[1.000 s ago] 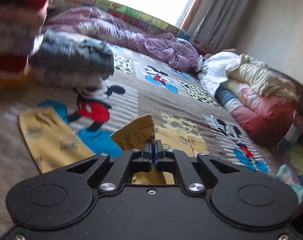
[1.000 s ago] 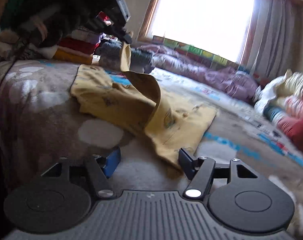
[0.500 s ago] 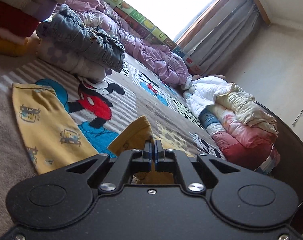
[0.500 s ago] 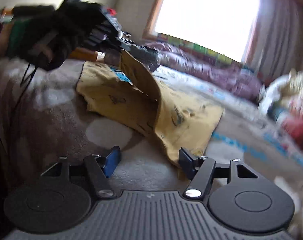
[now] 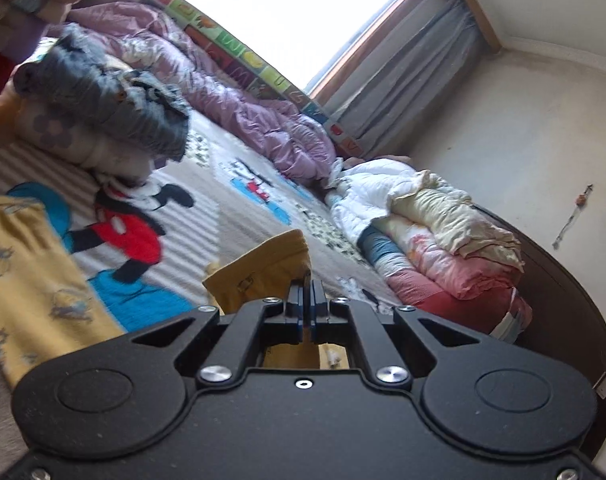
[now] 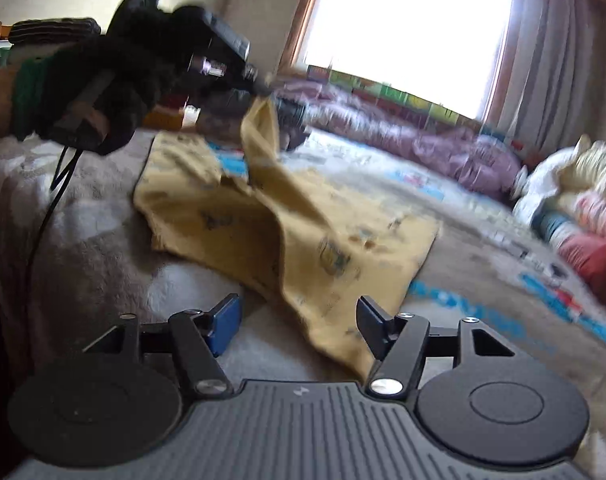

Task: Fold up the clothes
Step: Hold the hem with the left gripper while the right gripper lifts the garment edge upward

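Only the right wrist view shows the soft yellow garment [image 6: 287, 236] whole, spread on the fuzzy cartoon blanket [image 6: 83, 240], one corner lifted. The left gripper [image 5: 306, 294] pinches that corner; the right gripper [image 6: 299, 320] hovers spread, holding nothing.

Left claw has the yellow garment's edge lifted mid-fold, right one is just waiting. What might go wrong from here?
1. The left claw pinches only a thin edge of the yellow printed cotton garment; it may slip free mid-fold.
2. The open right claw pins nothing, so the whole garment could drag across the cartoon-print blanket rather than fold.
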Available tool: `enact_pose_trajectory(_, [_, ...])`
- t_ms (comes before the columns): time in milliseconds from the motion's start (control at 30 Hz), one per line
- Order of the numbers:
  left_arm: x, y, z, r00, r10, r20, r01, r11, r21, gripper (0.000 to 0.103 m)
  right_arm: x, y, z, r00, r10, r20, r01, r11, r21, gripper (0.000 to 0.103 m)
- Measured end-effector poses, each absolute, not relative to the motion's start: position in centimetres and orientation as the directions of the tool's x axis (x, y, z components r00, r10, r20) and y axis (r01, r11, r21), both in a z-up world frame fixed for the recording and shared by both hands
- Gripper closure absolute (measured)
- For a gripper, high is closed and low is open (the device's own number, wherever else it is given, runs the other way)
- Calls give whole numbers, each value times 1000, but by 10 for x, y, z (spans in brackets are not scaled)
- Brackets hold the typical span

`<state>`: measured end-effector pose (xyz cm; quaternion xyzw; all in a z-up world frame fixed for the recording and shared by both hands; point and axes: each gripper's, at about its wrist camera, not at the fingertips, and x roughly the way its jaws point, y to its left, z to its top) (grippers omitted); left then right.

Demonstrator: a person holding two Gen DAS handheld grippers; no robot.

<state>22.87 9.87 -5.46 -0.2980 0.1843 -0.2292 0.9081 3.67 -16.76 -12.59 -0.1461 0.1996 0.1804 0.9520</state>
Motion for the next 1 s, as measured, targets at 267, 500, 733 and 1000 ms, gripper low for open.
enact_pose_trajectory(267, [255, 56, -48, 801, -580, -147, 347, 650, -676, 102, 37, -175, -130, 816, 338, -469, -435, 894, -113, 41])
enact_pose_trajectory(500, [277, -4, -39, 755, -634, -166, 399, 645, -652, 102, 36, -192, -129, 797, 392, -460, -450, 893, -18, 41])
enact_pose_trajectory(733, [307, -50, -51, 725, -643, -247, 395, 681, -616, 102, 37, -204, -129, 783, 433, -446, -466, 884, 41, 43])
enact_pose_trajectory(1000, [338, -69, -63, 712, -634, -304, 389, 715, -580, 102, 39, -215, -130, 765, 477, -432, -476, 871, 121, 43])
